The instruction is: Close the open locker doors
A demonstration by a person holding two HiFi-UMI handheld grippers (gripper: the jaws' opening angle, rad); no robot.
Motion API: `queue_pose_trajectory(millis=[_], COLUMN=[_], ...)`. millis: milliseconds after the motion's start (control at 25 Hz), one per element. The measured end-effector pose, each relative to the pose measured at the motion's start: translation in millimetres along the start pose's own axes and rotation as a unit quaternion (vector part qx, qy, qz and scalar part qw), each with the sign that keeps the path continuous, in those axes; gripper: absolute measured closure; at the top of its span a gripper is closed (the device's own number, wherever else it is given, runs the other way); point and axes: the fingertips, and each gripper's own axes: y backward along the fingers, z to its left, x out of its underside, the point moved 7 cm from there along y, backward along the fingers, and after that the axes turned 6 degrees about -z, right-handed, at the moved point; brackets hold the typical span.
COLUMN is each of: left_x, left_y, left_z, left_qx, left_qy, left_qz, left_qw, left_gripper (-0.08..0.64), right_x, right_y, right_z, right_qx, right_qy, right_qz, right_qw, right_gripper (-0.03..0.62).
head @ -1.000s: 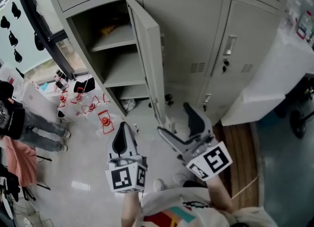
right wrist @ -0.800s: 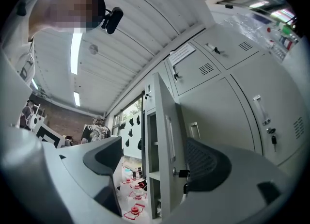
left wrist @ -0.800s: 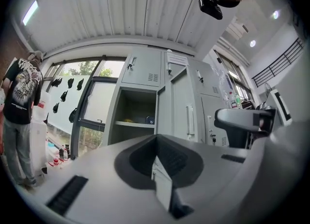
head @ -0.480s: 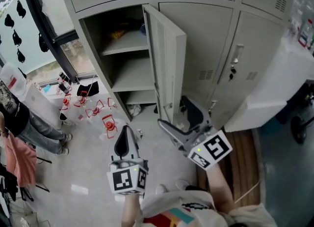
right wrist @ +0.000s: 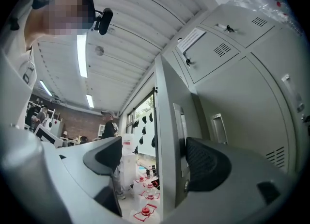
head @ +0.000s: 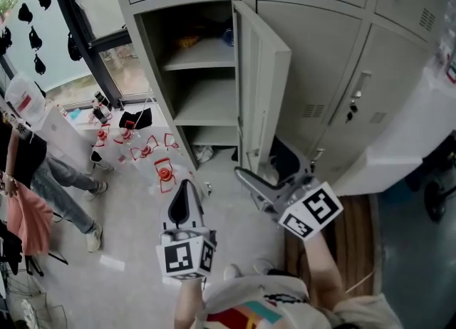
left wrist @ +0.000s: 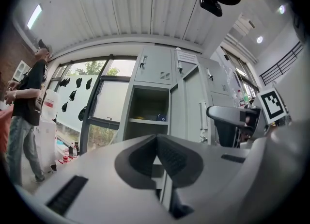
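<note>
One grey locker (head: 199, 100) stands open, showing its shelves, with small items on the top shelf. Its door (head: 265, 78) swings out toward me, edge-on. My right gripper (head: 260, 165) is open near the door's lower edge. In the right gripper view the door edge (right wrist: 167, 136) stands between the jaws of the right gripper (right wrist: 155, 162), and touch cannot be judged. My left gripper (head: 185, 194) is shut and empty, held low over the floor in front of the open compartment. The left gripper (left wrist: 156, 143) points at the locker (left wrist: 147, 106).
Closed locker doors (head: 335, 64) fill the wall to the right of the open one. A white counter (head: 420, 128) juts in at the right. Red-capped water bottles (head: 162, 169) stand on the floor by the window. A person (head: 32, 171) stands at the left.
Both grippers have come nearer the locker. My right gripper has drawn up to the door's lower edge. The door looks about as far open as before.
</note>
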Motion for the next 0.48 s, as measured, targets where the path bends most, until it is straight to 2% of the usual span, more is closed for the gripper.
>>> queue_pose_trajectory(millis=[320, 480], left_x=[-0.6, -0.4], left_y=[12.3, 20.9], left_z=[18.1, 34.0], left_qx=[-0.025, -0.052], left_qy=[-0.002, 0.006], left_qz=[-0.008, -0.006], left_qw=[0.9997, 0.9986], left_gripper=[0.555, 0.555], right_x=[8.0, 7.6], right_y=[-23.5, -35.0], right_z=[11.1, 24.9], right_qx=[-0.049, -0.081], right_qy=[-0.006, 0.015], right_qz=[0.004, 0.013], right_qw=[0.999, 0.997], right_gripper=[0.204, 0.204])
